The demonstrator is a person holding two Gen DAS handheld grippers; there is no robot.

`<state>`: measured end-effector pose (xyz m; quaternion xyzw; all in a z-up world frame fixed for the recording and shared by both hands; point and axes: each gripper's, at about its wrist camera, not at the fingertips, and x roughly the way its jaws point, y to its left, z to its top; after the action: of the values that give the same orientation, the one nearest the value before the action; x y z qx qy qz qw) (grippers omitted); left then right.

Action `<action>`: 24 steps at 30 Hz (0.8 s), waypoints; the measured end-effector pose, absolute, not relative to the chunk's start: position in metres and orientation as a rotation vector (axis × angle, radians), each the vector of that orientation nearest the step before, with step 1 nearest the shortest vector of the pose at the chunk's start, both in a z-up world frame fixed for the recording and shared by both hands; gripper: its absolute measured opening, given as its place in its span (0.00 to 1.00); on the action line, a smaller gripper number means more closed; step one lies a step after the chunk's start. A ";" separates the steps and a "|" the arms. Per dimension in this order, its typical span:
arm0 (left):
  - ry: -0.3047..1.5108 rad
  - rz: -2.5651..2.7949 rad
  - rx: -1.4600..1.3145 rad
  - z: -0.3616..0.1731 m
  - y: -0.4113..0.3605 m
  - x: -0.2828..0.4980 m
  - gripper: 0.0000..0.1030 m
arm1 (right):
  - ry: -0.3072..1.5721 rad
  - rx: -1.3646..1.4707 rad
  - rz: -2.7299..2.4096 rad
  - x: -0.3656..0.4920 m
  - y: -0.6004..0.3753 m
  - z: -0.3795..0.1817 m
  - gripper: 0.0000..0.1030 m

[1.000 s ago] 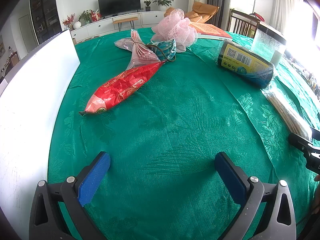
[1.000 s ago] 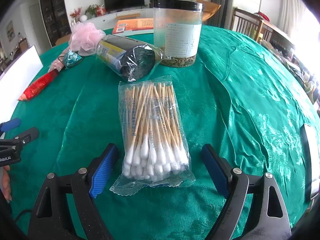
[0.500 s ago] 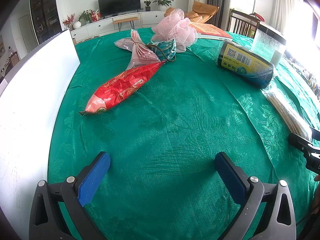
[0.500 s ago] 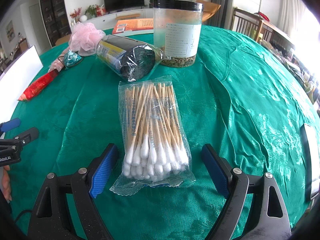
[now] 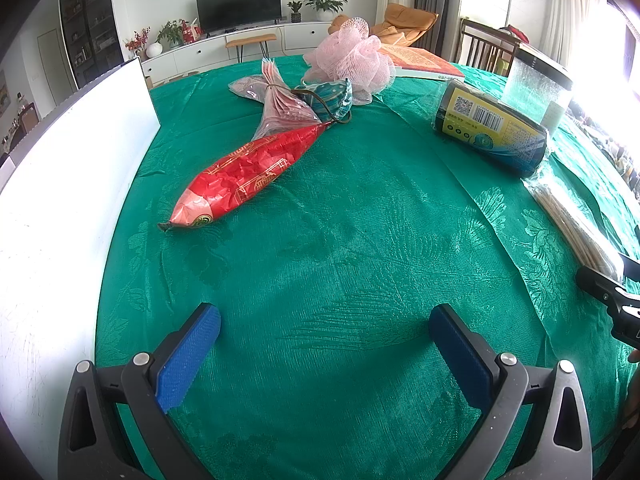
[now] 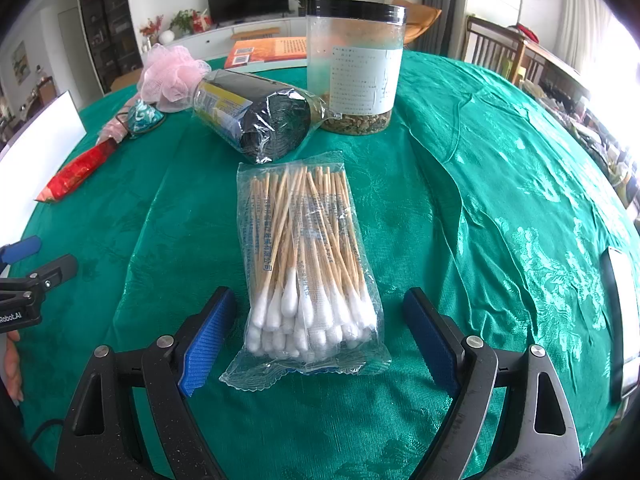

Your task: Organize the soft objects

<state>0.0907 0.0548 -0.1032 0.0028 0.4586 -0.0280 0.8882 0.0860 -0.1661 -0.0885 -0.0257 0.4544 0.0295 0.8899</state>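
A: Status of the sorting?

B: Not begun, by the look of it; the right gripper [image 6: 316, 336] has its jaws spread on either side of the bag of cotton swabs [image 6: 306, 268], not touching it; the left gripper [image 5: 324, 344] is spread over bare cloth, holding nothing.

A: Remaining items?

B: The red fish [image 5: 248, 172], pink mesh sponge [image 5: 352, 60] and black roll [image 6: 260, 116] lie scattered, ungrouped.

A: Surface and room?

B: Round table, green patterned cloth [image 5: 360, 248]; living room, television [image 5: 238, 6] on the far wall.

cotton swab pack [image 5: 576, 224]: cut by right edge | jar [image 5: 536, 88]: overexposed
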 end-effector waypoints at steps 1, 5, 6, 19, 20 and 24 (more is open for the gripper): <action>0.953 -0.058 0.006 -0.103 0.055 0.091 1.00 | 0.944 -0.053 0.061 0.086 -0.166 -0.088 0.85; 0.956 -0.064 0.012 -0.103 0.054 0.091 1.00 | 0.943 -0.053 0.062 0.087 -0.167 -0.089 0.85; 0.976 -0.074 0.017 -0.103 0.054 0.093 1.00 | 0.943 -0.053 0.062 0.086 -0.166 -0.089 0.85; 1.019 0.188 0.187 -0.085 0.069 0.182 1.00 | 0.943 -0.053 0.062 0.085 -0.166 -0.089 0.85; 1.031 0.173 0.209 -0.091 0.069 0.189 1.00 | 0.942 -0.053 0.063 0.086 -0.167 -0.089 0.85; 1.042 0.060 0.171 -0.094 0.078 0.195 0.97 | 0.942 -0.054 0.062 0.085 -0.167 -0.089 0.85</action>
<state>0.1955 0.0780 -0.0944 0.0814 0.4970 0.0287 0.8635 0.0854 -0.1666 -0.0888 -0.0258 0.4537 0.0300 0.8903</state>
